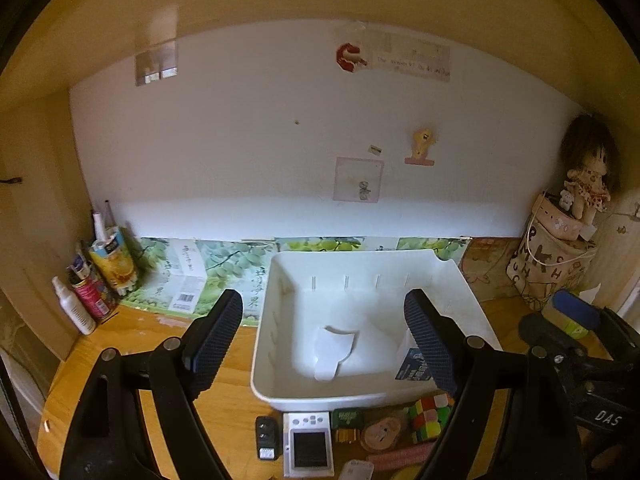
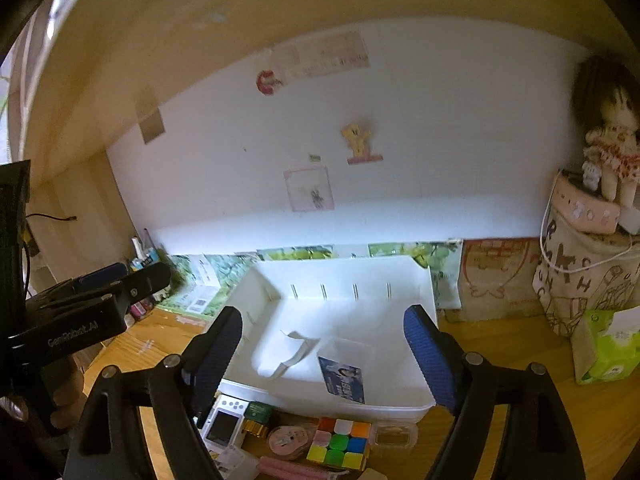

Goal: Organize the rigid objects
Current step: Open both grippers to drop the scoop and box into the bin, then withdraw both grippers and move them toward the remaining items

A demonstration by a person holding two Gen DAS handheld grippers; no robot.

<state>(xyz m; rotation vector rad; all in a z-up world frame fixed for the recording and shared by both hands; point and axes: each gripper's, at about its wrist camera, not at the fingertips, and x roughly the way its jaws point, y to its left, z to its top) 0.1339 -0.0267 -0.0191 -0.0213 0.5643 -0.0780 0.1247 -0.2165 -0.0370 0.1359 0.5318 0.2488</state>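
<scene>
Both sets of jaws gape wide, nothing between them: left gripper (image 1: 324,340) and right gripper (image 2: 322,354) hover over the white bin (image 2: 400,408) at frame centre, where a blue card (image 2: 342,378) lies. Along the lower edge, Rubik's cube (image 2: 340,444) and handheld game console (image 1: 308,444) wait, unobstructed.

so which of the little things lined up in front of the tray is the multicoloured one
The puzzle cube, with its grid of bright squares. The handheld game is white and the round pink item is plain.

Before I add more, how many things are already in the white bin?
2: a white piece lies mid-floor, and a blue card lies near the front wall of the white bin. The front wall may hide more.
</scene>
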